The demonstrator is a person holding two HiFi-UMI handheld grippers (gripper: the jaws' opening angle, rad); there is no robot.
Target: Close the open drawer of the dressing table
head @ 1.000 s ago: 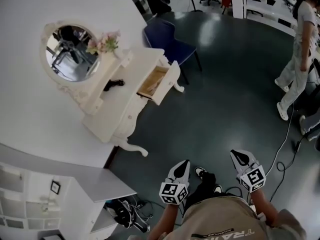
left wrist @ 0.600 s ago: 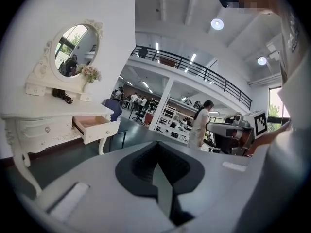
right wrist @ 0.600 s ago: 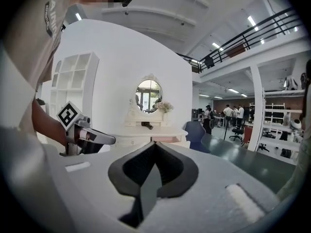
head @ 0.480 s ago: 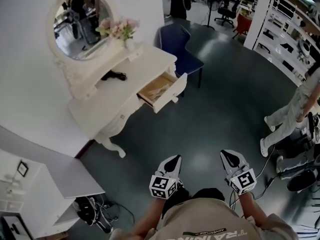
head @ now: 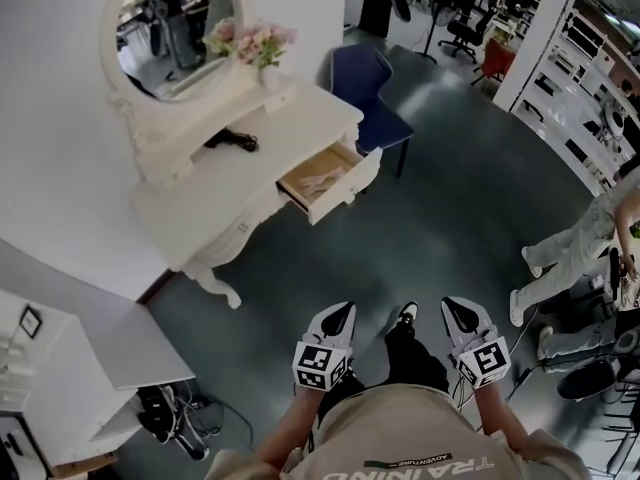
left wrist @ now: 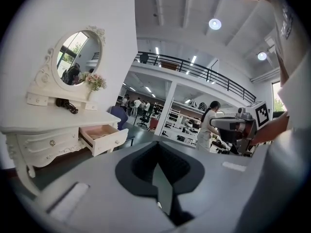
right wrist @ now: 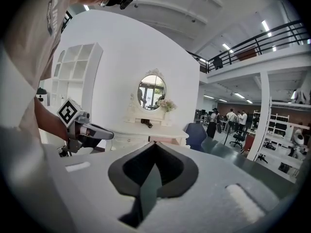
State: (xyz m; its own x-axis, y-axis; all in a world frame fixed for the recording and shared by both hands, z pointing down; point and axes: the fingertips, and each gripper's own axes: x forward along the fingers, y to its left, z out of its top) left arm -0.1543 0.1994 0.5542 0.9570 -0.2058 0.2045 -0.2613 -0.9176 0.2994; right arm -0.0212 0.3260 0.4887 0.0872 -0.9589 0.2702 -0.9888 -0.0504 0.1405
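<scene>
The white dressing table (head: 215, 193) stands against the wall at the upper left, with an oval mirror (head: 175, 18), pink flowers (head: 255, 40) and a small black object (head: 228, 140) on top. Its right-hand drawer (head: 332, 184) is pulled out and shows a wooden inside; in the left gripper view the drawer (left wrist: 103, 135) lies left of centre, well ahead. My left gripper (head: 341, 311) and right gripper (head: 451, 306) hang low in front of the person's body, far from the drawer. Both are shut and hold nothing. The left gripper (left wrist: 156, 143) points toward the hall, the right gripper (right wrist: 155, 143) toward the dressing table (right wrist: 146, 130).
A blue chair (head: 372, 96) stands just behind the drawer. A person (head: 565, 258) walks at the right over floor cables. A white shelf unit (head: 70, 363) fills the lower left, with a cable tangle (head: 170, 418) beside it. White racks (head: 590, 78) line the far right. Dark floor lies between me and the table.
The head view has swung and moved in, so the dressing table looks larger and more central. The person at the right shifted lower. Both grippers stay shut near the body.
</scene>
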